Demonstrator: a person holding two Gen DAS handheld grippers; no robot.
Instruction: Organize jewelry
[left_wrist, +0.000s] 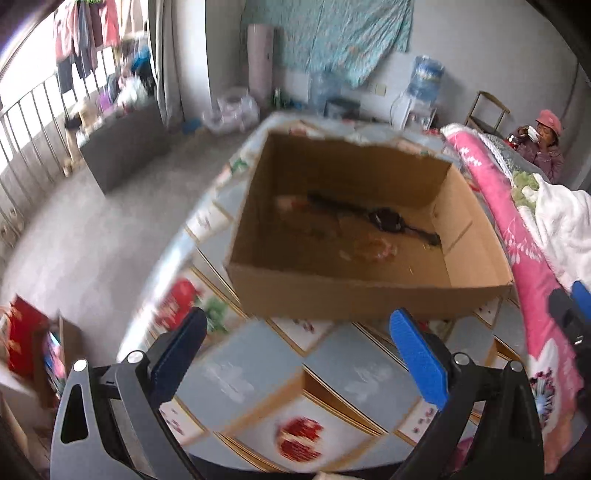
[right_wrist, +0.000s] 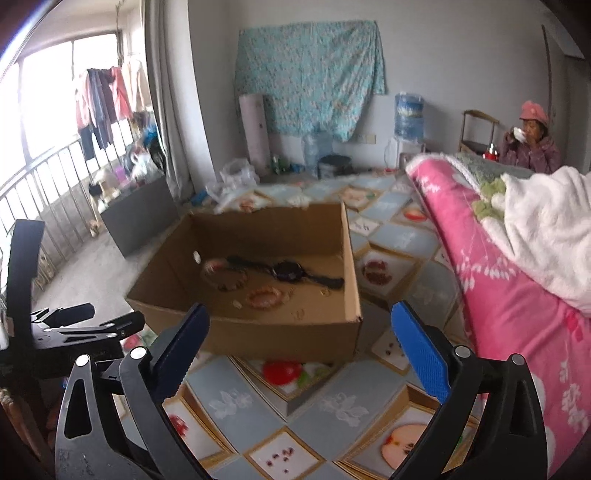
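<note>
An open cardboard box stands on the patterned tablecloth. Inside lie a black wristwatch, an orange bead bracelet, a dark bead bracelet, a pinkish bracelet and small rings. My left gripper is open and empty, hovering short of the box's near wall. My right gripper is open and empty, also in front of the box. The left gripper's body shows at the left edge of the right wrist view.
A pink floral blanket and a white fleece are piled along the table's right side. The table edge drops to the floor on the left. A person sits at the far right, drinking.
</note>
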